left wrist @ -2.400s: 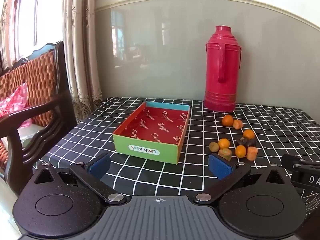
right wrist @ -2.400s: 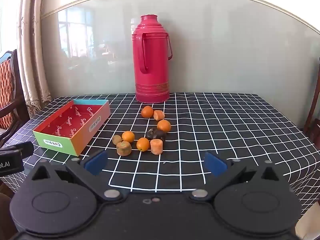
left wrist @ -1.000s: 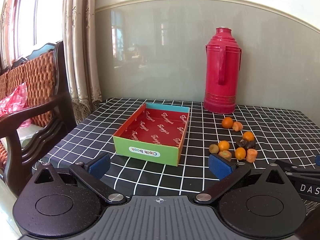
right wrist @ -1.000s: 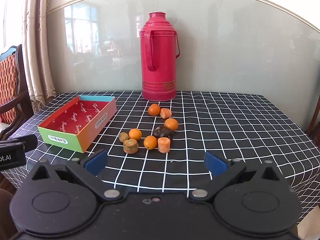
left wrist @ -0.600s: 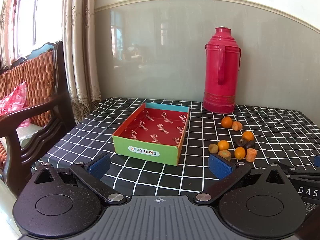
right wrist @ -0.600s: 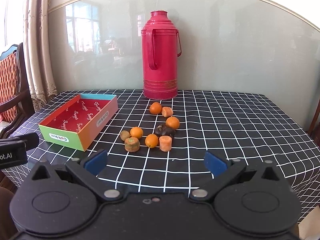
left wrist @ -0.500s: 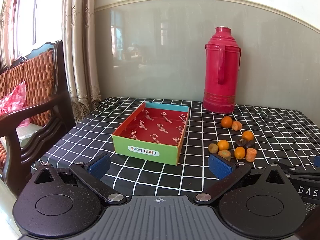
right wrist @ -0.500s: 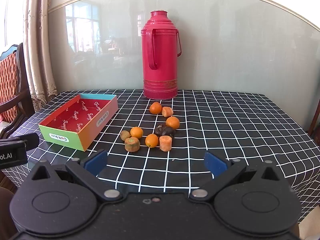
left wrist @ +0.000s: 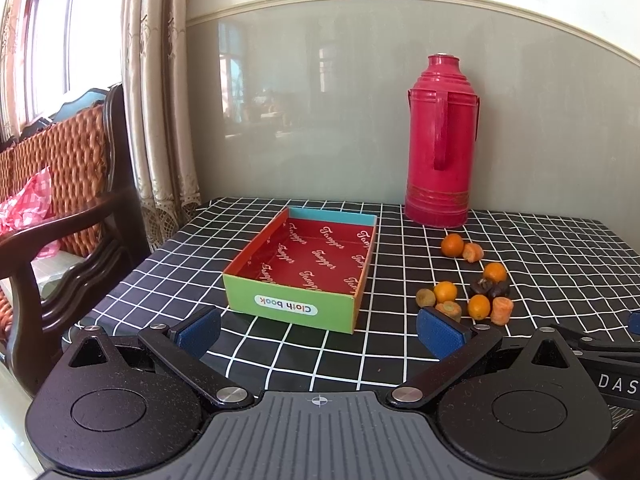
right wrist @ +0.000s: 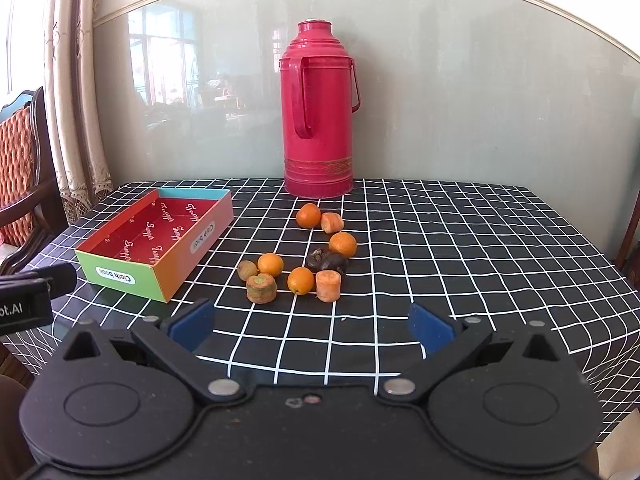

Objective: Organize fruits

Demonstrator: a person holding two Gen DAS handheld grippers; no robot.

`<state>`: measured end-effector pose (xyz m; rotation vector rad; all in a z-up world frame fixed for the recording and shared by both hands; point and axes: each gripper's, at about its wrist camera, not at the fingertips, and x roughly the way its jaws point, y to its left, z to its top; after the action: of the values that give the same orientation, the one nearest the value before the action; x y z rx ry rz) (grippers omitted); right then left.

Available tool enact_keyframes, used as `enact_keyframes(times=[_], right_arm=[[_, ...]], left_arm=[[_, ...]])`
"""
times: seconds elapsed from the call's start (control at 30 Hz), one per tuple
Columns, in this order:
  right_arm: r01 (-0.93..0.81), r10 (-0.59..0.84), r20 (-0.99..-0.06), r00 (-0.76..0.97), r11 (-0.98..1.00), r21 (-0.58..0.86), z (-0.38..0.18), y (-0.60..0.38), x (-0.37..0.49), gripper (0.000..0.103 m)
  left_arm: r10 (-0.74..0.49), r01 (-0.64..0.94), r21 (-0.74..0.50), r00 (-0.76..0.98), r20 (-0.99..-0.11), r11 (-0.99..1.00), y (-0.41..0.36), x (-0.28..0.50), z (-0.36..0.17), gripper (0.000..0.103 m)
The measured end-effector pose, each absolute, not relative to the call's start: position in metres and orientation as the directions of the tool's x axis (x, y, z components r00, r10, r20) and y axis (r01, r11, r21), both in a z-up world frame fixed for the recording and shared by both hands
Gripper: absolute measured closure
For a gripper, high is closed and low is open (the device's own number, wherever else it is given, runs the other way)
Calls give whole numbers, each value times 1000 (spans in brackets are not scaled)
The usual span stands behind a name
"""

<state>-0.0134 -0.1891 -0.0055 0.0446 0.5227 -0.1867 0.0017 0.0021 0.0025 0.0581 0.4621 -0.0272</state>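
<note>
An open cardboard box [left wrist: 308,264] with a red inside and a green front wall stands on the checked tablecloth; it also shows in the right wrist view [right wrist: 160,236]. Right of it lie several small oranges [right wrist: 301,280], carrot pieces [right wrist: 328,286], a greenish-brown fruit [right wrist: 247,269] and a dark lump [right wrist: 327,261]; the same pile shows in the left wrist view [left wrist: 464,292]. My left gripper [left wrist: 320,330] is open and empty, in front of the box. My right gripper [right wrist: 312,326] is open and empty, in front of the fruit pile.
A tall red thermos [right wrist: 318,120] stands at the back of the table against the wall. A wooden chair [left wrist: 60,200] with a woven back stands left of the table. The table's front edge is just below both grippers.
My right gripper has moved slightly forward and left toward the fruit pile. The left gripper has barely moved. Both stay open.
</note>
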Motion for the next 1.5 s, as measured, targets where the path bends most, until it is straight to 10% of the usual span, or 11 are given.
enact_keyframes(times=[1.5], right_arm=[[436,-368,-416,831,896,78,-26,-277,-17,6]], left_arm=[[-116,243,239,887,-447,940,-81,54,-40,0]])
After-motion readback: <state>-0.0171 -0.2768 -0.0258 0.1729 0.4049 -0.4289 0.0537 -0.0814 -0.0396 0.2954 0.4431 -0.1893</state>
